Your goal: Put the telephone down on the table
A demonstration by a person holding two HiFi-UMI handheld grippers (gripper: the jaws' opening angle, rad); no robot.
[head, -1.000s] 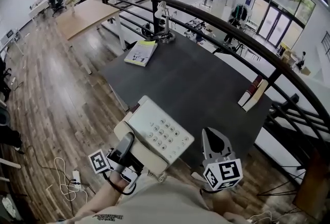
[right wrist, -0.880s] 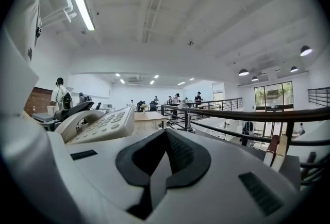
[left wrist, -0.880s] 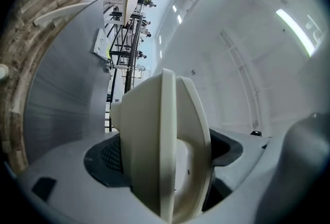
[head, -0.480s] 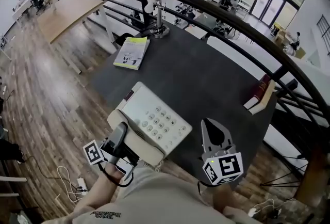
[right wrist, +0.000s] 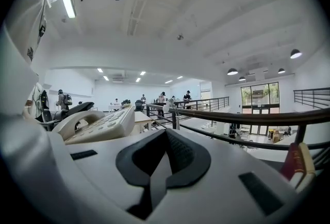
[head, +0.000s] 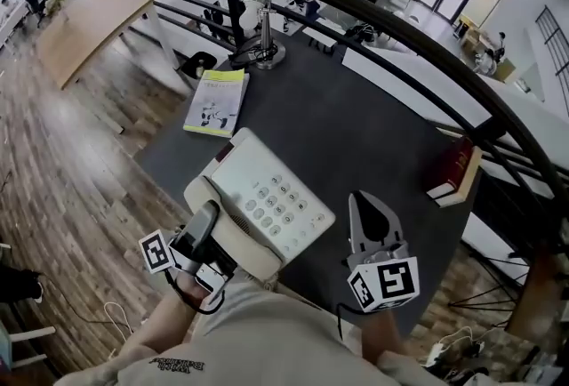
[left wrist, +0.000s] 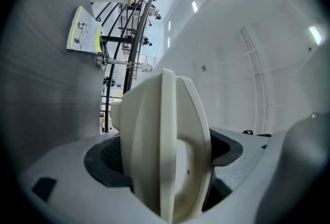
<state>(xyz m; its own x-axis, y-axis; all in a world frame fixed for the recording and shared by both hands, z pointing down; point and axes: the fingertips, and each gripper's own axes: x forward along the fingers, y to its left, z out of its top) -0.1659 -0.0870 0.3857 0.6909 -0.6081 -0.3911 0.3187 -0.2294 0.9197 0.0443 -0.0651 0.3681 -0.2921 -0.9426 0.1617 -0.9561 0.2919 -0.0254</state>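
Observation:
A cream telephone (head: pixel 267 205) with a keypad and its handset on the left side hangs over the near left edge of the dark table (head: pixel 356 135). My left gripper (head: pixel 210 220) is shut on the handset side of it from below left. In the left gripper view the telephone's cream edge (left wrist: pixel 165 140) fills the space between the jaws of the left gripper (left wrist: pixel 167 158). To its right, my right gripper (head: pixel 368 208) is shut and holds nothing, low over the table's near edge. In the right gripper view the telephone (right wrist: pixel 98 124) lies left of the right gripper (right wrist: pixel 166 140).
A yellow-green booklet (head: pixel 216 102) lies at the table's left. A metal lamp stand (head: pixel 264 44) is at the far left corner. A red book (head: pixel 456 169) rests at the right edge. A dark railing (head: pixel 391 28) runs behind the table. Wooden floor lies to the left.
The telephone and both grippers have come forward over the table's near edge; the booklet and red book now sit closer. Both grippers keep their hold state.

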